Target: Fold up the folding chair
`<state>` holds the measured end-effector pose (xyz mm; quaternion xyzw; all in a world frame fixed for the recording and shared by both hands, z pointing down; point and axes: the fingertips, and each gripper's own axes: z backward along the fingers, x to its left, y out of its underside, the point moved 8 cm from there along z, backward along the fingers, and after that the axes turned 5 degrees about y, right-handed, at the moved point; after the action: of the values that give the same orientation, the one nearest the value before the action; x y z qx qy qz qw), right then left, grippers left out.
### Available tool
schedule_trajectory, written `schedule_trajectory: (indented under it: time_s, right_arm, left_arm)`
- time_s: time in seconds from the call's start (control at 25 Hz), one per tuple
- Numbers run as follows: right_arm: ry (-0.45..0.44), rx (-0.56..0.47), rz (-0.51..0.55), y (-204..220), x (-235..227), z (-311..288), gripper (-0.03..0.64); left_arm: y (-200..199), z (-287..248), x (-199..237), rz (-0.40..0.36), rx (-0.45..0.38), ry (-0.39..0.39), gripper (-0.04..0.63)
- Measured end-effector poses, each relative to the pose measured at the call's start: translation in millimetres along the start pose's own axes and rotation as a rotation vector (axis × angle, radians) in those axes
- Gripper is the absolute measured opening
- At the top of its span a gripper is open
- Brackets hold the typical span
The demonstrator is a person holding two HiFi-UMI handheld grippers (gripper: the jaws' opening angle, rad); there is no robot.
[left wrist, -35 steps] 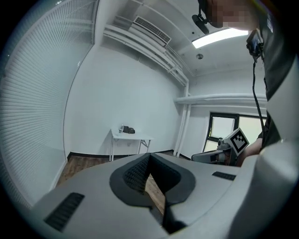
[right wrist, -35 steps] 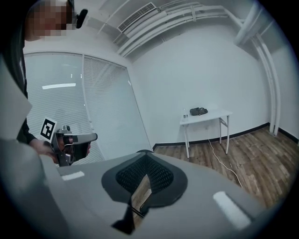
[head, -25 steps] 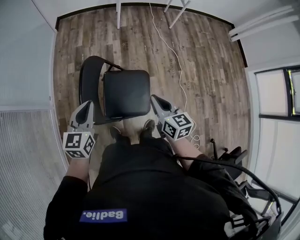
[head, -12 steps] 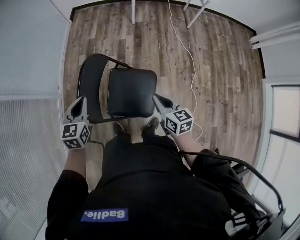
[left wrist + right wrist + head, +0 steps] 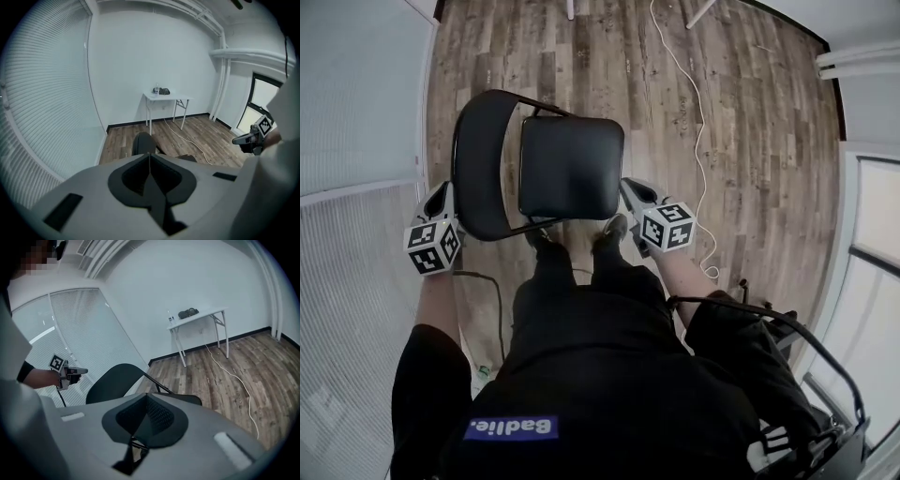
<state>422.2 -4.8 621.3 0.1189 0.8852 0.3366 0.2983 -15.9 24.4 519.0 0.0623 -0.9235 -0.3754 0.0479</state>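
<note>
Head view: one folding chair stands unfolded on the wood floor at the person's feet. Two claws, both jaws together, nothing held. Left claw sits beside the backrest, right claw beside the seat.

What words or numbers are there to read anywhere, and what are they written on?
"Badlie." is in white letters on a blue patch on the person's black shirt.
The left marker cube and the right marker cube have only black-and-white square patterns, no letters or numbers.
Nothing else in any view carries readable text.
</note>
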Motion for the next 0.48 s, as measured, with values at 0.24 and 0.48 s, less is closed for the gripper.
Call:
schedule_trajectory:
  time_s: [0.24, 0.48]
  right_arm:
    - [0.056, 0.029, -0.105, 25, -22, -45, 0.003]
    - [0.099, 0.085, -0.174, 53, -53, -76, 0.029]
  left_arm:
    - [13, -38, 26, -0.016, 0.111, 0.022, 0.019]
    - [23, -69, 37, -0.005, 0.187, 0.039, 0.104]
